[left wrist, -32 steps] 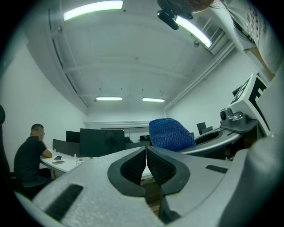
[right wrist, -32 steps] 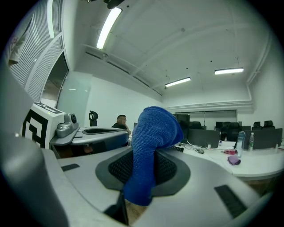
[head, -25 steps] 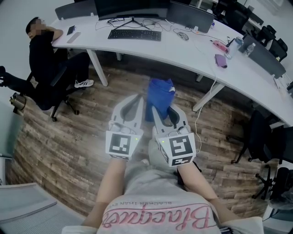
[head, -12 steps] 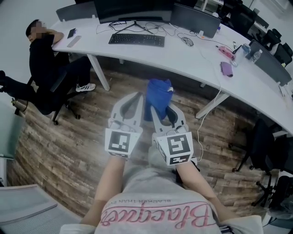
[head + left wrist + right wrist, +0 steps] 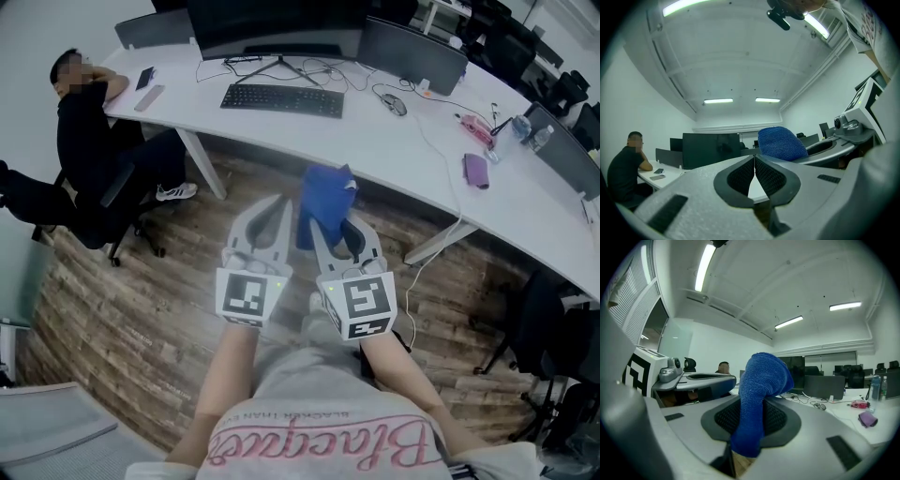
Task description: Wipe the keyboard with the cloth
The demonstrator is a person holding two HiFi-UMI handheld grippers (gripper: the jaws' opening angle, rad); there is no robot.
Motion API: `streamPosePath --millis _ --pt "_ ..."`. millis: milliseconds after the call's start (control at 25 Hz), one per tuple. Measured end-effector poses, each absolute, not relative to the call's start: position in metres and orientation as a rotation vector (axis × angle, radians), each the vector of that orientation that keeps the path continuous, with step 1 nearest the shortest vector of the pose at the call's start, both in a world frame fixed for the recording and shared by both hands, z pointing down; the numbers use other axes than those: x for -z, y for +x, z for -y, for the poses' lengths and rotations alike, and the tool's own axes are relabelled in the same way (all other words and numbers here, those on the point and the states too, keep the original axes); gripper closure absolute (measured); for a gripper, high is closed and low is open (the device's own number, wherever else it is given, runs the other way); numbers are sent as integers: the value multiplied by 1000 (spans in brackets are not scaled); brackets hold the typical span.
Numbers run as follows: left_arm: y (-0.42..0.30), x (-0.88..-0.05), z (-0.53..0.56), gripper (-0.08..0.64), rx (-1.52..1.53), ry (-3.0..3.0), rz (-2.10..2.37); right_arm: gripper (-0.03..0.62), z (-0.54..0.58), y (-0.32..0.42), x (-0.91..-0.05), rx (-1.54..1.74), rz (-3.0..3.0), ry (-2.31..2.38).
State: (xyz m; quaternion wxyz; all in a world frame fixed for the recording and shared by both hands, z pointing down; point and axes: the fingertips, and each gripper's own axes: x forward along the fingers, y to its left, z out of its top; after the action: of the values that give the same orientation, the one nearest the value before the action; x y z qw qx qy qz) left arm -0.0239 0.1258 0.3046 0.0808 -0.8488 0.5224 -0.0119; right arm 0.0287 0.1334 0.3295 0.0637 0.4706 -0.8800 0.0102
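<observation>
A black keyboard [image 5: 282, 98] lies on the long white desk [image 5: 394, 141], in front of a dark monitor [image 5: 272, 23]. My right gripper [image 5: 323, 220] is shut on a blue cloth [image 5: 323, 202] that bulges out past its tips; the blue cloth [image 5: 757, 394] hangs between the pads in the right gripper view. Beside it my left gripper [image 5: 281, 211] is shut with nothing held; its pads meet in the left gripper view [image 5: 754, 161]. Both grippers hover over the wooden floor, short of the desk.
A person in black [image 5: 84, 131] sits at the desk's left end on an office chair. A second monitor [image 5: 412, 54], cables, a mouse [image 5: 398, 105], a purple pouch [image 5: 476, 171] and bottles are on the desk. Black chairs [image 5: 539, 319] stand at the right.
The view has drawn closer to the desk; keyboard and desk sit lower and larger in frame. The grippers keep their pose, the cloth still held in the right one.
</observation>
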Motion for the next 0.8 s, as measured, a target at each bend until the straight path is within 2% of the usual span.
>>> streamPosePath --millis 800 --pt "13 -308 35 554 96 -2474 -1658 499 25 62 -337 -82 2735 1274"
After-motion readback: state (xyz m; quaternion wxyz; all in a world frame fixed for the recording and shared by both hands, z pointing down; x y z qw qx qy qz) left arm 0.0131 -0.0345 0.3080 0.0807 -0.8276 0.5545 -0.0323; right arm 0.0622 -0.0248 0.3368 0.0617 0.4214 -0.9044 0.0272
